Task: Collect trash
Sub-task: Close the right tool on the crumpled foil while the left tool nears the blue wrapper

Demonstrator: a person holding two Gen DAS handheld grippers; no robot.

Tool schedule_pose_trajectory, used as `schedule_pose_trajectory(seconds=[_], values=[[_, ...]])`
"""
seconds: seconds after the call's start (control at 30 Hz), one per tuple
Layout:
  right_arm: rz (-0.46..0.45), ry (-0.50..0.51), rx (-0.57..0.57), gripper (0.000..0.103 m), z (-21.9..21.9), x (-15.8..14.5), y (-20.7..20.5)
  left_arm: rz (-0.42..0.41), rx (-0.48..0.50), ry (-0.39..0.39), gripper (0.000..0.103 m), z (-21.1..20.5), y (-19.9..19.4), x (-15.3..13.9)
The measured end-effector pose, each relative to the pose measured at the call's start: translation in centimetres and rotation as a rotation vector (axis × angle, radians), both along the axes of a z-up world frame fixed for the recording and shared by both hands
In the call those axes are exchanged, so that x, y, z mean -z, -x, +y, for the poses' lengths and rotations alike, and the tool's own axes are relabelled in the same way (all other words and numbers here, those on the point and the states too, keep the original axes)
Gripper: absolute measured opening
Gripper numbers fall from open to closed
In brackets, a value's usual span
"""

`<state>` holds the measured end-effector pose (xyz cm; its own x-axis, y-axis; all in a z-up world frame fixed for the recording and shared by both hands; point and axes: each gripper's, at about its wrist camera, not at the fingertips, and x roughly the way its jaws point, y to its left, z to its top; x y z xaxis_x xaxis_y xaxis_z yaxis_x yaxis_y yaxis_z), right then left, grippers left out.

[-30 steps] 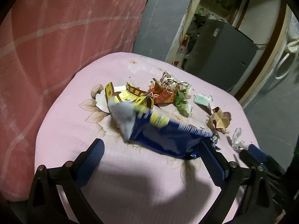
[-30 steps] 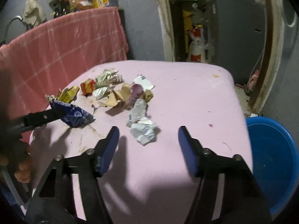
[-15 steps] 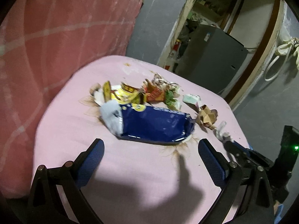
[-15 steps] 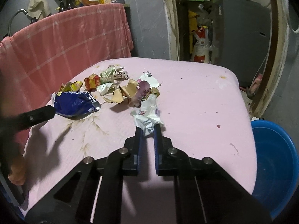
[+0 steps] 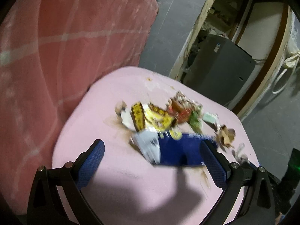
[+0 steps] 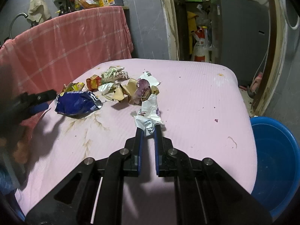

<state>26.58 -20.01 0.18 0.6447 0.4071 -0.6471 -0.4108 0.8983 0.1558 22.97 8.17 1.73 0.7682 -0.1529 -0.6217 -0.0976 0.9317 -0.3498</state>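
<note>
Right tongs [image 6: 148, 129] closed on the near end of a crumpled white plastic wrapper [image 6: 150, 112], pinched between the blue pads; wrapper lying on the pink padded worktop [image 6: 196, 97], its far end touching the heap of crumpled brown paper and purple scraps [image 6: 135, 91]; round blue plastic basin [image 6: 275, 161] low beside the worktop's right edge. Left tongs [image 5: 155, 155] spread wide, gripping nothing, poised above the worktop; crinkled dark-blue foil snack bag [image 5: 178, 150] blurred between and beyond the pads, seemingly flat on the worktop; yellow and red wrappers [image 5: 155, 116] just behind the bag; salmon-pink checked cloth [image 5: 65, 46] hanging at the left.
</note>
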Motion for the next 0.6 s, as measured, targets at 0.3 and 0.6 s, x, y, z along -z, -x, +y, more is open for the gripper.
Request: schedule_pose_trajectory(seconds=[0.3,0.6], values=[[-0.003,-0.009,-0.001,0.012,-0.1,0.2,0.0,0.016,0.146,0.083,0.099,0.4,-1.3,0.7],[-0.013,-0.032,0.035,0.012,-1.4,-0.1,0.6,-0.045,0.262,0.100,0.098,-1.2,1.5,-1.0]])
